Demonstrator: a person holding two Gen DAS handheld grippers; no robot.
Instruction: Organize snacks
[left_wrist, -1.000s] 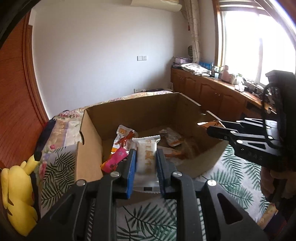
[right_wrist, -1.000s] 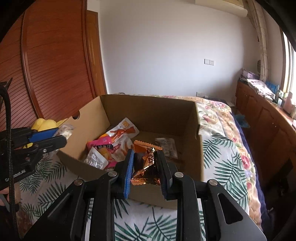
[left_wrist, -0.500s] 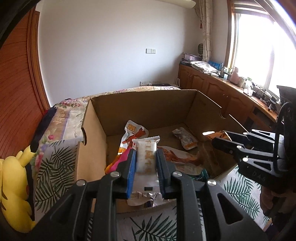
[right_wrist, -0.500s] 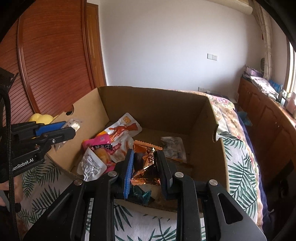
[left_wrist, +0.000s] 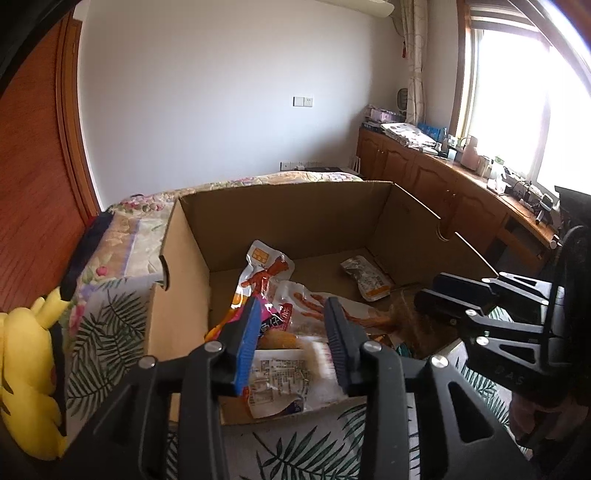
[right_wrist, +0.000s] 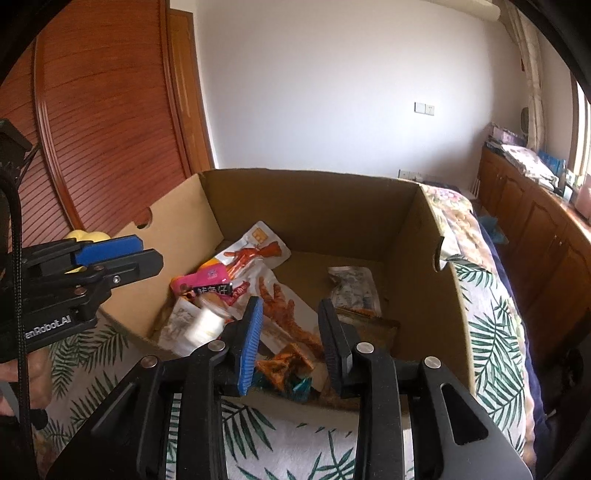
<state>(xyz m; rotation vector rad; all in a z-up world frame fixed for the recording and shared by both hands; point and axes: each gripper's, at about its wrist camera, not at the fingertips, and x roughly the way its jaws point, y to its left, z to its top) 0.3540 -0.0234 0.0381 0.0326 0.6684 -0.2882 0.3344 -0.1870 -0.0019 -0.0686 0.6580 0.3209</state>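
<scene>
The snacks are in the cardboard box, which sits on the leaf-print bedspread. I count a white packet lying against the near wall on the left side, blurred in both views so I judge it is just settling, and an orange-brown foil packet at the near edge on the right side. Further in lie a pink packet, a clear pouch printed with orange chicken feet, another such pouch propped toward the back, and a small pale packet on the box floor to the right.

My left gripper hangs over the near wall with its jaws spread apart and nothing between them; the white packet lies below the gap. My right gripper is the same: jaws parted, empty, foil packet beneath.

As I read it, both packets are delivered and the box holds at least six items. I see no loose snack on the bedspread in either view, though the area behind the cameras is hidden, so I cannot say whether more remain. The yellow plush toy beside the box is no part of the job.
</scene>
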